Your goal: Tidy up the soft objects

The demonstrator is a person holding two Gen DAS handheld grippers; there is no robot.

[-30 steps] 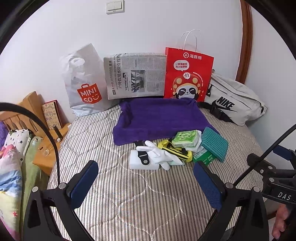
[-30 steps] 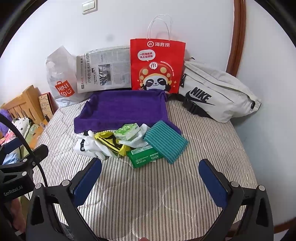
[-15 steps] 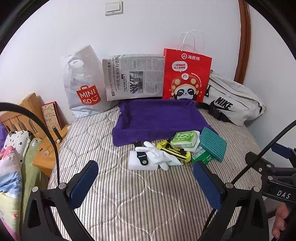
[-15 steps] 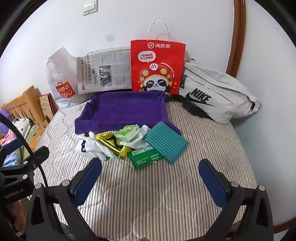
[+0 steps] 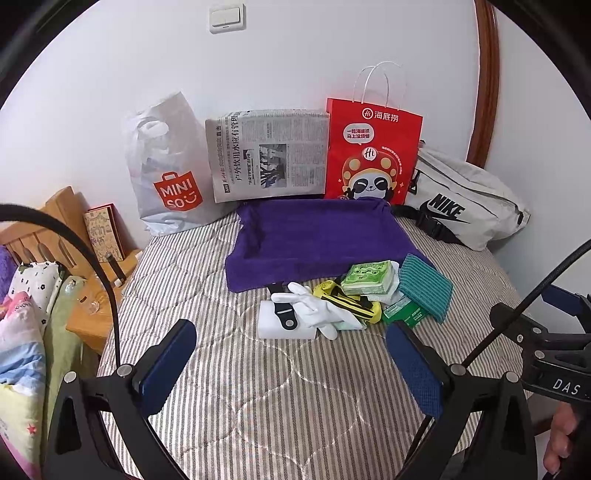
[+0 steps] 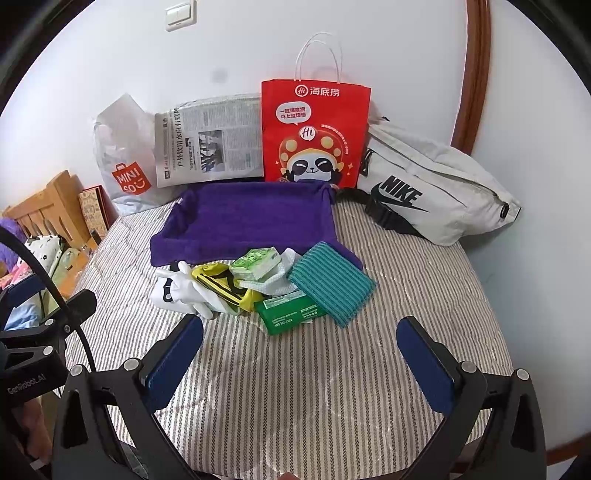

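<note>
Striped quilted mattress [image 6: 332, 387]: purple terry towel [image 6: 251, 218], white fabric glove [image 5: 317, 310], teal ribbed cloth [image 6: 330, 282], green tissue pack [image 6: 290, 314] clustered together. Left gripper [image 5: 291, 365] and right gripper [image 6: 301, 354]: both spread wide, empty, hovering short of the pile.

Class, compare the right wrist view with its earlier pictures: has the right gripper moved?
Yes, slightly. The red paper bag and light switch sit a little lower in the frame, so the right gripper tilted or rose slightly; its jaws stayed open.
</note>
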